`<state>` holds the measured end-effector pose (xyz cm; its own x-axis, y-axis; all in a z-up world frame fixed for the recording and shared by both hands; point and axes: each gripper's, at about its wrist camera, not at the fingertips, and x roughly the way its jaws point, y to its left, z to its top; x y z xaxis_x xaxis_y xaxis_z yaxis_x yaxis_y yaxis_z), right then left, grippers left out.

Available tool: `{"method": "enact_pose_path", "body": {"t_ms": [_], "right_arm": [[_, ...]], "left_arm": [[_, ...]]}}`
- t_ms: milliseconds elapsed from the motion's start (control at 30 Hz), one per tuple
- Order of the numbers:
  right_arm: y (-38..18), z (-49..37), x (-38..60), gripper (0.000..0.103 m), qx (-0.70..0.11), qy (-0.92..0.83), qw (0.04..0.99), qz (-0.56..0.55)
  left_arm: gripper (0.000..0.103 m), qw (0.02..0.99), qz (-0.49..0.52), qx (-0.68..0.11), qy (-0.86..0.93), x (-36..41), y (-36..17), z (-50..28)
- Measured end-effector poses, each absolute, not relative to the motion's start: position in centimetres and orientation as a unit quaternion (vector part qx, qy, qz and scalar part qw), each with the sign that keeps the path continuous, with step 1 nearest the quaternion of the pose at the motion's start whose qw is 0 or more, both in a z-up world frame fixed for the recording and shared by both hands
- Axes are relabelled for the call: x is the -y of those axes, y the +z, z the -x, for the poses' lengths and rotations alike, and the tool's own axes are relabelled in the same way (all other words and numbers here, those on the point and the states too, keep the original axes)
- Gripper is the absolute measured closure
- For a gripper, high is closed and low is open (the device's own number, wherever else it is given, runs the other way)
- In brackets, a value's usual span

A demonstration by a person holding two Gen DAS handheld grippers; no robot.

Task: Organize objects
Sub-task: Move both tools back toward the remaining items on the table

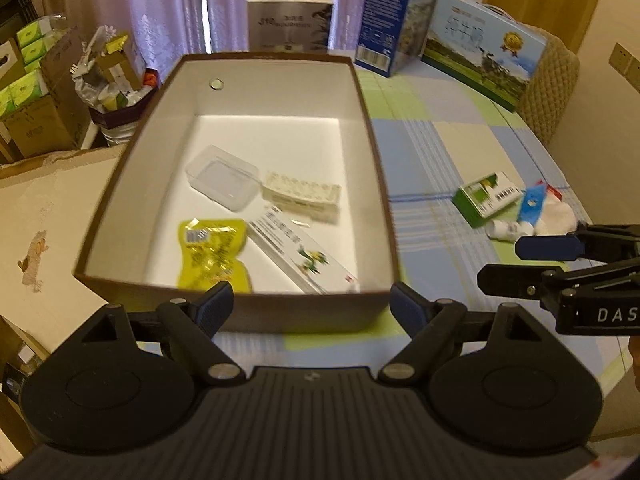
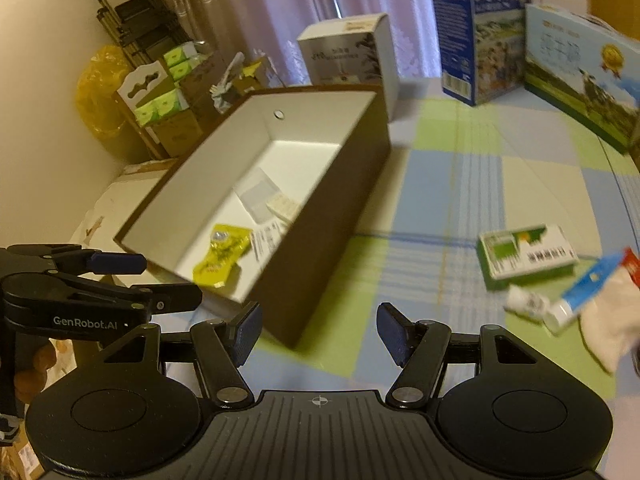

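Observation:
A brown box with a white inside [image 1: 372,132] [image 2: 352,184] stands on the checked tablecloth. In it lie a clear plastic case [image 1: 222,178], a white pill tray [image 1: 302,194], a yellow packet [image 1: 214,254] [image 2: 222,254] and a long white carton [image 1: 300,254]. On the cloth to the right lie a green and white box [image 1: 486,196] [image 2: 526,256], a small white bottle [image 1: 506,230] [image 2: 526,304], a blue tube [image 1: 530,202] [image 2: 588,290] and a white cloth [image 1: 558,218] [image 2: 612,324]. My left gripper [image 1: 310,308] is open and empty at the box's near wall. My right gripper [image 2: 318,330] is open and empty, right of the box.
Tall cartons stand at the table's back: a grey one [image 1: 290,20], a blue one [image 1: 394,12] and a wide landscape-printed one [image 1: 484,48]. Cardboard boxes and tissue packs [image 1: 28,80] crowd the floor at left. A padded chair back [image 1: 554,80] stands at the far right.

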<state>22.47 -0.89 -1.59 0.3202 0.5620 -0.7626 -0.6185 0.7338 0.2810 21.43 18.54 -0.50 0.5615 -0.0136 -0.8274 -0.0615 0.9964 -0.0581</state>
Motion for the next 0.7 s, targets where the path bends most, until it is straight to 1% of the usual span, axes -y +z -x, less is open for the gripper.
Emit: {"method": "enact_pose_path", "body": {"t_ms": [367,500,700], "right_arm": [[-1.8,-21.8,7.4,0.042,-0.468,0.325,0.822,0.014],[-2.0,-22.2,10.0,0.042,-0.47,0.295,0.832,0.0],[-2.3,-22.8,13.6,0.042,-0.477,0.265,0.838,-0.006]], "left_arm": [[0.02,0.876,0.032,-0.48,-0.023,-12.4,-1.1,-20.7],[0.017,0.876,0.031,-0.479,-0.038,-10.0,-1.2,-20.9],[0.017,0.872,0.025,-0.485,-0.058,-6.6,-1.9,-21.8]]}}
